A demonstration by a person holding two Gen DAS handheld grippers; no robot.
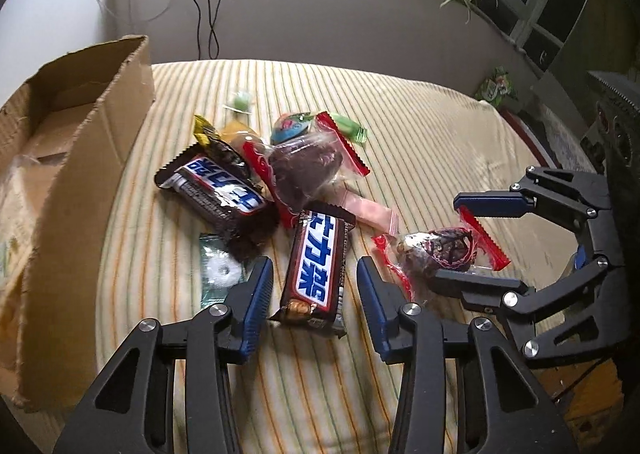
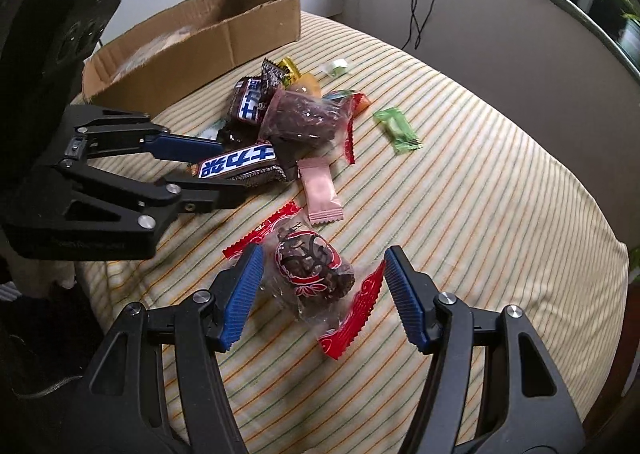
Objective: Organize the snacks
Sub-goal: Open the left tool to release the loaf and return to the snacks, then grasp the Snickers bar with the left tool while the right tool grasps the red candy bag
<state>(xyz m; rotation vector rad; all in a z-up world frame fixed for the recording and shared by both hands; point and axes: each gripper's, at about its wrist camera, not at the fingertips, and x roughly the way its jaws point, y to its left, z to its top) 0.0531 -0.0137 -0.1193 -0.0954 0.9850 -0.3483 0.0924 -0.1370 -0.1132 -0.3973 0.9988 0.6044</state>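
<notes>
My left gripper (image 1: 314,286) straddles the nearer chocolate bar (image 1: 316,262), jaws partly open with a gap at each side — nothing gripped yet. My right gripper (image 2: 322,294) stands wider around the red-edged clear candy bag (image 2: 312,274), one pad close to its wrapper, the other clear of it. I judge this the reach-and-grasp step: next each pair must settle lower and close, then carry to the cardboard box (image 1: 92,157) at the cloth's far left. The other snacks lie piled between. The right view shows the green sweet (image 2: 396,129) lying apart and the box's length; the left view shows a mint packet (image 1: 218,270) beside my jaw.
</notes>
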